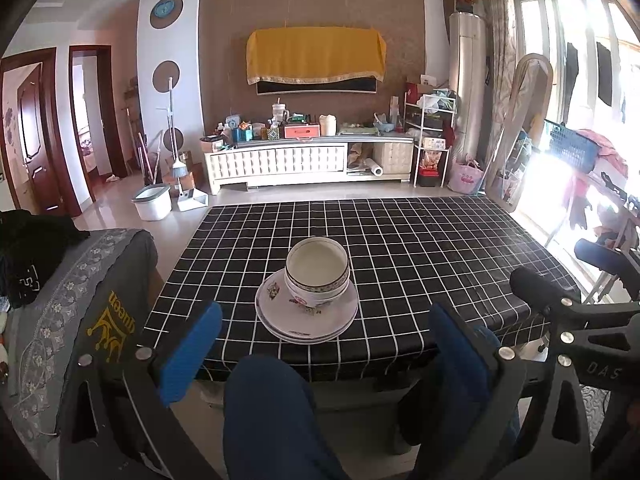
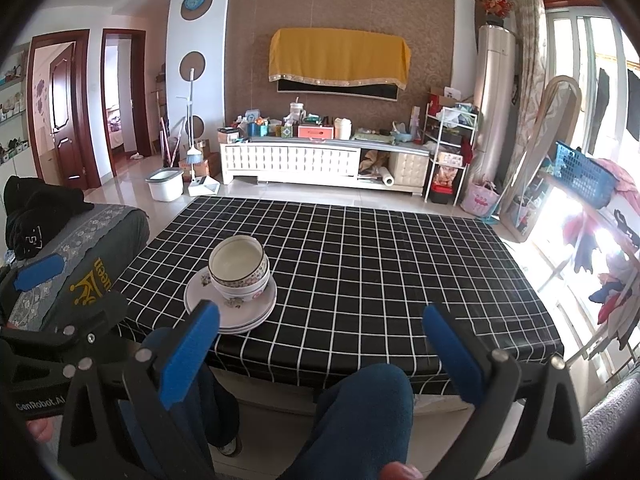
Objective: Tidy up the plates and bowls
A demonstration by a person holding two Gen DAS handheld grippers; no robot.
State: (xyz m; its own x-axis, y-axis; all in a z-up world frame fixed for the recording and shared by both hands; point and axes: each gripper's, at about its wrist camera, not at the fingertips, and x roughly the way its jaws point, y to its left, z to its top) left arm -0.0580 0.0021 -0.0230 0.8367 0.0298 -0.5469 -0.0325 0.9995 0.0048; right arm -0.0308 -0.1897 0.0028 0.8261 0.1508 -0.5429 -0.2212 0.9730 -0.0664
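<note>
A table with a black checked tablecloth [image 1: 400, 240] fills the middle, and near its front edge, at about 12 o'clock from the left gripper [image 1: 326, 352], sit stacked floral plates [image 1: 276, 312] carrying nested bowls [image 1: 318, 276]. The left gripper hangs wide open short of the table. The right gripper [image 2: 320, 344] is likewise spread and empty, with the stack at about 11 o'clock.

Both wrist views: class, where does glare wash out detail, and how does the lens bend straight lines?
Left wrist view: window glare bleaches the right side; tablecloth grid bows. Right wrist view: sunlit floor burns white; door frames curve.
</note>
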